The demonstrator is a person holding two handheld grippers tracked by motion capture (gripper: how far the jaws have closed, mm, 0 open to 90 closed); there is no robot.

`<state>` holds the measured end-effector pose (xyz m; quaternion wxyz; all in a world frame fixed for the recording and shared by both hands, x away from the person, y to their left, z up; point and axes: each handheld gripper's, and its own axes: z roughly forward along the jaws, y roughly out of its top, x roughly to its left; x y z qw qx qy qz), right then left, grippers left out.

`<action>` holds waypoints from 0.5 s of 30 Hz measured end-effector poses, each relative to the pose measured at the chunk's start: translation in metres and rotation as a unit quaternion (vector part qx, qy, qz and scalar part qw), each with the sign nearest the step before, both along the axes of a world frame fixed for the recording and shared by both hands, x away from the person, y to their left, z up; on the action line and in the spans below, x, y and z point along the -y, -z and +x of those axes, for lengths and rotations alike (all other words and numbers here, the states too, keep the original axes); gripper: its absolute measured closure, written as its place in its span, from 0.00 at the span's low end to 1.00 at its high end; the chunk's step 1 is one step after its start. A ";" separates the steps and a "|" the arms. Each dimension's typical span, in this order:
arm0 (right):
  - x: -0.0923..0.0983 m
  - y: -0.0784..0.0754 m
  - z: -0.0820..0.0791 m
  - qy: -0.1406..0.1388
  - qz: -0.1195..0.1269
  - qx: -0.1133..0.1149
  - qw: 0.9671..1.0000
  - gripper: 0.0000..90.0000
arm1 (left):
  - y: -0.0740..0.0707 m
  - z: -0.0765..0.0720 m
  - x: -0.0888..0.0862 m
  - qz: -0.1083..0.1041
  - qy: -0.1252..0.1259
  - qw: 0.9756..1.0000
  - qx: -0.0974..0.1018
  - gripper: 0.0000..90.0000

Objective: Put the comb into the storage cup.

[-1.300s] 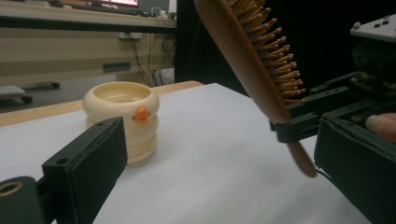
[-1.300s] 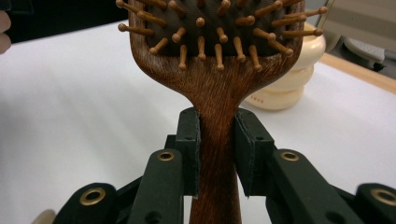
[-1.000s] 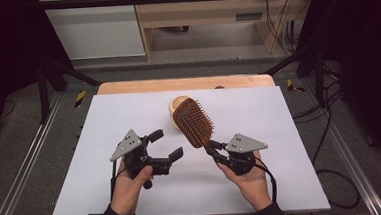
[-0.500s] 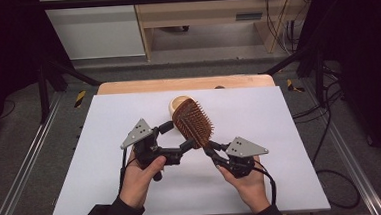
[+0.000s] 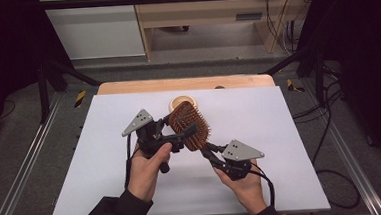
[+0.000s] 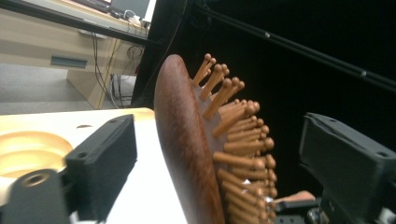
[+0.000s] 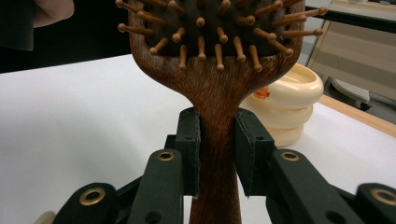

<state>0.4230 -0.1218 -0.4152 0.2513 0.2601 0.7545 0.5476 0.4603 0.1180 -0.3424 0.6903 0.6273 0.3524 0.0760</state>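
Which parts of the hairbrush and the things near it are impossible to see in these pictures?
- Hairbrush handle end: in the right gripper view, cut off by the bottom edge, below the right gripper.
- Cream ringed container: its near side hidden behind the brush head in the high view.
- Left gripper: pad contact with the brush unclear, its lower part cut off.

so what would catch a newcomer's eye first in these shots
The wooden hairbrush held up over the middle of the white table, bristles showing. The right gripper is shut on its handle from below, while the left gripper comes in from the left with its jaws set around the brush head, one on the wooden back side and one on the bristle side, having just been closing. Behind the brush sits a cream ringed bowl near the table's far edge.
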 end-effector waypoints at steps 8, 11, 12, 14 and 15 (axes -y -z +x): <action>-0.004 0.002 -0.003 0.001 -0.007 0.008 1.000 0.81 | 0.002 -0.001 -0.004 -0.017 -0.016 0.999 -0.024 0.37; -0.005 0.002 -0.003 0.004 -0.006 0.009 1.000 0.81 | 0.004 -0.002 -0.004 -0.019 -0.017 0.999 -0.025 0.42; -0.005 0.002 -0.003 0.004 -0.006 0.008 1.000 0.81 | 0.004 -0.002 -0.004 -0.019 -0.016 0.999 -0.024 0.43; -0.005 0.002 -0.003 0.004 -0.005 0.007 1.000 0.81 | 0.005 -0.001 -0.003 -0.018 -0.016 0.999 -0.026 0.44; -0.005 0.002 -0.003 0.003 -0.004 0.006 1.000 0.81 | 0.006 -0.001 -0.002 -0.018 -0.014 0.999 -0.028 0.44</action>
